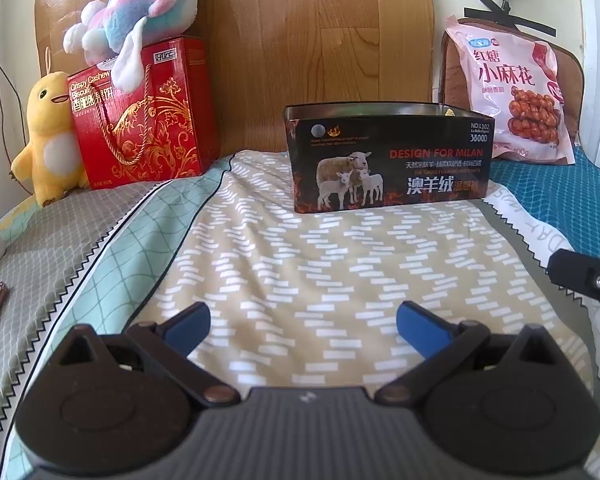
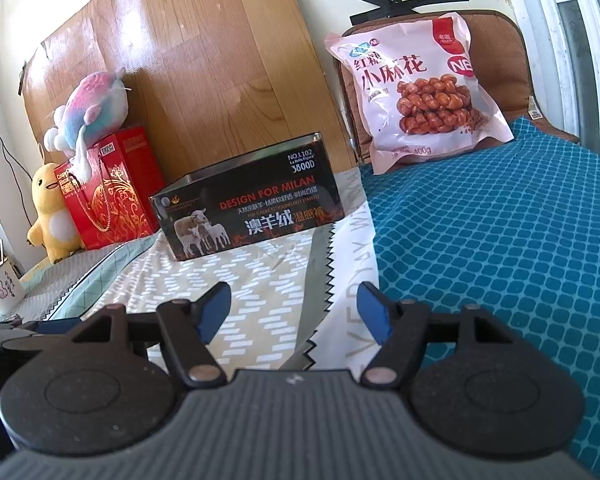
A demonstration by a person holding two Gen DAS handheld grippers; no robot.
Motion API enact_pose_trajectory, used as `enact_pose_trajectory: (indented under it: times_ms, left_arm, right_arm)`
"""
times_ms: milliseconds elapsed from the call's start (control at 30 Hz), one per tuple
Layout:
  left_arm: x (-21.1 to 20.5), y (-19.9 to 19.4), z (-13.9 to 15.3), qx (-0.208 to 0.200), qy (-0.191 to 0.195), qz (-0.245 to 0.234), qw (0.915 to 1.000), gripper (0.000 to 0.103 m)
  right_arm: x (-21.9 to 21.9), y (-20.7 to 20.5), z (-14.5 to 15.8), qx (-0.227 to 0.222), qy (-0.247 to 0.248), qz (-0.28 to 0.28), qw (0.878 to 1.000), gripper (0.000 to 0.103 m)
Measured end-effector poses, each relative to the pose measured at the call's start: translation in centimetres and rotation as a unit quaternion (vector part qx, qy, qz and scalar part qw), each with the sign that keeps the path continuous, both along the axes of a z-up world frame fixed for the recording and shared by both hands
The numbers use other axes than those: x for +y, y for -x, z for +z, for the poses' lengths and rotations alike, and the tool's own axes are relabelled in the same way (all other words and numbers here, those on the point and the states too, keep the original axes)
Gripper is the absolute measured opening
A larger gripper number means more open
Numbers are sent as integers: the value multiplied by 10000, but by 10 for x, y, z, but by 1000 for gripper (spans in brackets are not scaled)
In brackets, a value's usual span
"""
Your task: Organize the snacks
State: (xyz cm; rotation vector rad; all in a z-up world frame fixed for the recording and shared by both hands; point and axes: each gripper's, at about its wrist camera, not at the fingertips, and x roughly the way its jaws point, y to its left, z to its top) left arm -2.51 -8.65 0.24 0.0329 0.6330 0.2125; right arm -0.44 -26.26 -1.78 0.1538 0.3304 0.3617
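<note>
A pink snack bag of twisted dough sticks leans upright against a brown cushion at the back right of the bed. An open black tin box with sheep pictures stands in the middle of the bed. A red cashew biscuit gift box stands at the back left. My left gripper is open and empty above the beige bedspread, short of the tin. My right gripper is open and empty, nearer the blue cover. Its edge shows at the right of the left wrist view.
A pastel plush toy lies on the red box; a yellow duck plush stands beside it. A wooden board lines the wall behind. A white mug sits at the left edge. A blue patterned cover spreads to the right.
</note>
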Motion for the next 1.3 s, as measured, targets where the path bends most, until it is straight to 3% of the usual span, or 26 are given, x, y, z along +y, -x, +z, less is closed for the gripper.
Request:
enact_pose_trajectory:
  times_ms: [667,1300]
  left_arm:
    - [1,2,0,-24,106,-83,9999,103]
    - [0,2,0,-9,105,-85,9999,103]
  right_arm:
    - [-1,0,1,4,-14,-1,10000,81]
    - [-1,-2,0,35,6,-4,10000,82]
